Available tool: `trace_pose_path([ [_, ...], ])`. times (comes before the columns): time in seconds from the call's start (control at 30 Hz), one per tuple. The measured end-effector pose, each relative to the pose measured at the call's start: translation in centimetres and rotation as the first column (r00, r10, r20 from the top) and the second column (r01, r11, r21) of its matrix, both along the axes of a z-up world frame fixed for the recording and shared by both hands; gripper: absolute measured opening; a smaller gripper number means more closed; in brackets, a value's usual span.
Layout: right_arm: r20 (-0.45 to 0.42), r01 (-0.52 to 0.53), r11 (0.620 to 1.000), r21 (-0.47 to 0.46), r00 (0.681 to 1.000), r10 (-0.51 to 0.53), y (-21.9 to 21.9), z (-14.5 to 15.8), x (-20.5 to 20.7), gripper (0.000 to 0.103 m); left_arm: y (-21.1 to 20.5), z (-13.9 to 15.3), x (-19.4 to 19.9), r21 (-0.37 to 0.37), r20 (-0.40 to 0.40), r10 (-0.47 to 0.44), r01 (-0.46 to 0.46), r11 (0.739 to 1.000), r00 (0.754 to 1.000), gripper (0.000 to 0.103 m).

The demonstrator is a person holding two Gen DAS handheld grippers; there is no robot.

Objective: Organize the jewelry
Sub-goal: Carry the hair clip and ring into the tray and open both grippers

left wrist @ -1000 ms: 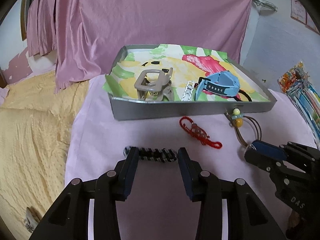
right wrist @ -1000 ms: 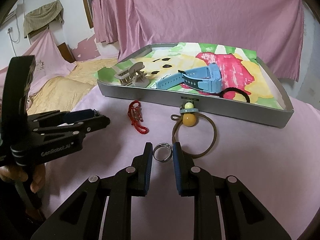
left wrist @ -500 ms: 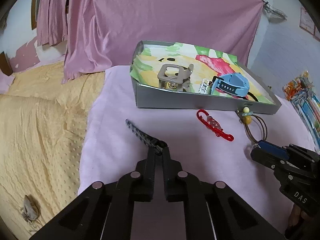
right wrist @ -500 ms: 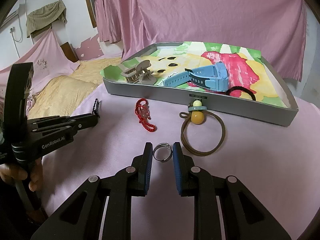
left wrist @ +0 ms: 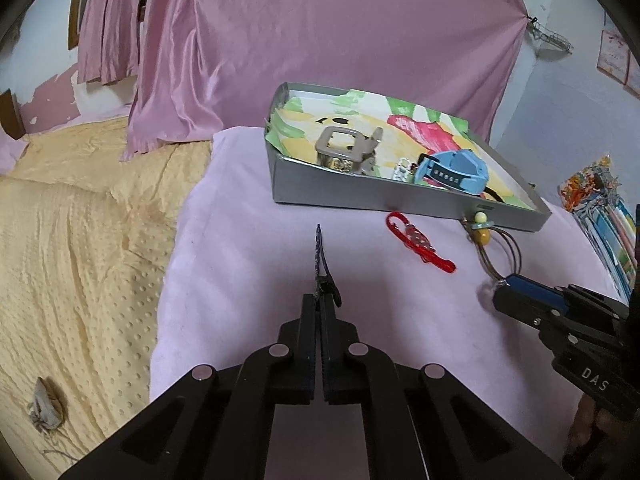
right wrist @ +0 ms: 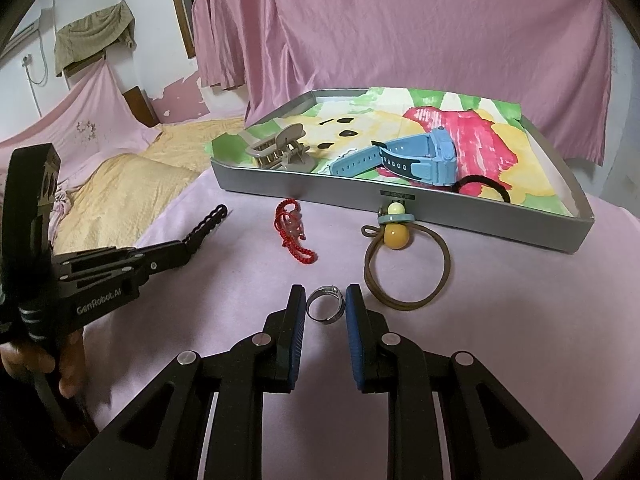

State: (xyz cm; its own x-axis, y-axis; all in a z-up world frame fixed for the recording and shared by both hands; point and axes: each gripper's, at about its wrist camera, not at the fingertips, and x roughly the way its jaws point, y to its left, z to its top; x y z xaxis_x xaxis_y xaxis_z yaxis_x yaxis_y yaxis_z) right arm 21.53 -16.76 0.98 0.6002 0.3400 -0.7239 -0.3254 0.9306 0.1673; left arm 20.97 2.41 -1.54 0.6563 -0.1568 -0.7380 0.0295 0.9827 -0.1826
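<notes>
My left gripper (left wrist: 319, 300) is shut on one end of a black beaded bracelet (left wrist: 319, 254), which sticks out stiffly toward the grey tray (left wrist: 360, 196). It also shows in the right wrist view (right wrist: 204, 226). My right gripper (right wrist: 325, 300) is open, its fingers on either side of a silver ring (right wrist: 325, 305) lying on the pink cloth. A red cord bracelet (right wrist: 291, 230) and a brown hair tie with a yellow bead (right wrist: 394, 236) lie in front of the tray. The tray holds a beige hair claw (right wrist: 280, 150), a blue watch (right wrist: 416, 158) and a black hair tie (right wrist: 486, 186).
The tray has a colourful paper lining. A yellow bedspread (left wrist: 80, 220) lies left of the pink cloth (left wrist: 248, 264). Pink curtains hang behind. Colourful packets (left wrist: 604, 208) lie at the far right.
My left gripper closed on the black bracelet's end and lifted it, swinging it to point toward the tray. My right gripper stayed around the ring.
</notes>
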Motion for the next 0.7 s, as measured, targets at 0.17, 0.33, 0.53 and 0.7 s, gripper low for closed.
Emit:
trace_pose_path([
  [0.17, 0.032, 0.006, 1.0, 0.008, 0.999, -0.007, -0.4, 0.9, 0.0, 0.018, -0.7, 1.1, -0.7, -0.01, 0.04, -0.013, 0.014, 1.0, 0.999, 0.002],
  [0.33, 0.075, 0.022, 1.0, 0.013, 0.997, -0.023, -1.1, 2.0, 0.1, 0.018, -1.2, 2.7, -0.7, -0.022, 0.098, -0.019, 0.021, 1.0, 0.995, 0.002],
  [0.53, 0.127, 0.075, 0.997, 0.008, 0.989, -0.075, -3.1, 3.5, 1.7, 0.018, -2.5, 4.6, 0.5, -0.032, 0.161, -0.042, 0.048, 0.998, 0.986, 0.002],
  [0.7, 0.147, 0.104, 0.995, -0.002, 0.984, -0.102, -4.7, 4.1, 3.7, 0.018, -4.5, 5.3, 3.3, -0.04, 0.198, -0.093, 0.103, 0.994, 0.976, 0.002],
])
